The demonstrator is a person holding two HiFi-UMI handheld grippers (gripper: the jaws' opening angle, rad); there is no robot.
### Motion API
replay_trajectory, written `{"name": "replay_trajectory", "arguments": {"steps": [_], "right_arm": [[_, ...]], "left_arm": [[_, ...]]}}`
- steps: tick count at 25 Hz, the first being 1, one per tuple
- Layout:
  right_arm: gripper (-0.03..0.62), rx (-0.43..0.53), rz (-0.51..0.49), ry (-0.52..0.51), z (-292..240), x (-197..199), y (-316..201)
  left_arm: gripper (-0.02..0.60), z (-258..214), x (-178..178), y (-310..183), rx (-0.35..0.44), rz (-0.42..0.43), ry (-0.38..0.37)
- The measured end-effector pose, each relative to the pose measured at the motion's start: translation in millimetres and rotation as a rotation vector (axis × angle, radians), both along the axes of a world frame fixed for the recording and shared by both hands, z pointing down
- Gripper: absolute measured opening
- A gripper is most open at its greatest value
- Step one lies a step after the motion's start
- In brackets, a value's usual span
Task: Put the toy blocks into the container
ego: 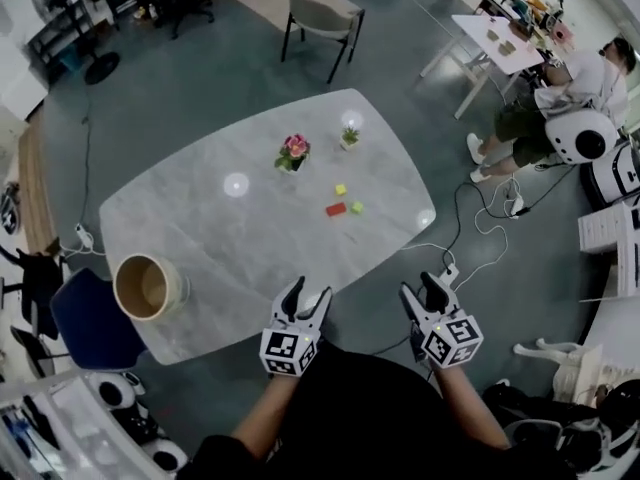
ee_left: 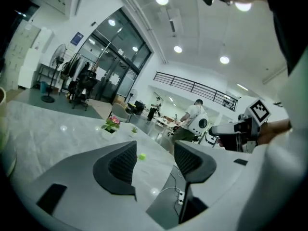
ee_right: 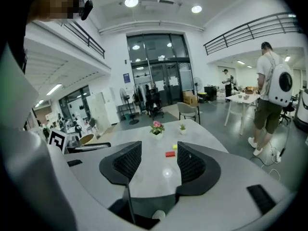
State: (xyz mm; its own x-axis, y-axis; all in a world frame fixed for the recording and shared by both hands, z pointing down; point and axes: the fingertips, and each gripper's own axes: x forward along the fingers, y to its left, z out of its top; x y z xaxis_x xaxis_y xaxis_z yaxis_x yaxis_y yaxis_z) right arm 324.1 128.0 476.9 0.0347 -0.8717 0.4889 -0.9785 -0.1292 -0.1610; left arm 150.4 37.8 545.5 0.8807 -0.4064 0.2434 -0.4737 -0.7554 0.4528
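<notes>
Three small toy blocks lie on the marble table (ego: pixel 210 228) right of its middle: a yellow block (ego: pixel 340 189), a red block (ego: pixel 336 208) and a green block (ego: pixel 357 207). The container, a round wooden bucket (ego: pixel 148 287), stands at the table's near left corner. My left gripper (ego: pixel 306 299) hovers open at the near table edge, empty. My right gripper (ego: pixel 420 293) is open and empty, just off the table's near right edge. The right gripper view shows the red block (ee_right: pixel 170 154) between its jaws in the distance. The green block (ee_left: pixel 142 156) shows in the left gripper view.
A pink flower pot (ego: pixel 293 152) and a small green plant (ego: pixel 349 136) stand on the far half of the table. A blue chair (ego: pixel 90 320) sits by the bucket. Cables and a power strip (ego: pixel 447 271) lie on the floor at right. A person (ego: pixel 560 93) is at the far right.
</notes>
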Motion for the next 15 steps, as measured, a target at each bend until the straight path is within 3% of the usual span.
{"name": "replay_trajectory", "arguments": {"steps": [5, 15], "right_arm": [[0.206, -0.036, -0.106, 0.017, 8, -15, -58], [0.209, -0.095, -0.251, 0.036, 39, -46, -103]], "left_arm": [[0.222, 6, -14, -35, 0.011, -0.036, 0.002], [0.227, 8, -46, -63, -0.005, -0.135, -0.005]]}}
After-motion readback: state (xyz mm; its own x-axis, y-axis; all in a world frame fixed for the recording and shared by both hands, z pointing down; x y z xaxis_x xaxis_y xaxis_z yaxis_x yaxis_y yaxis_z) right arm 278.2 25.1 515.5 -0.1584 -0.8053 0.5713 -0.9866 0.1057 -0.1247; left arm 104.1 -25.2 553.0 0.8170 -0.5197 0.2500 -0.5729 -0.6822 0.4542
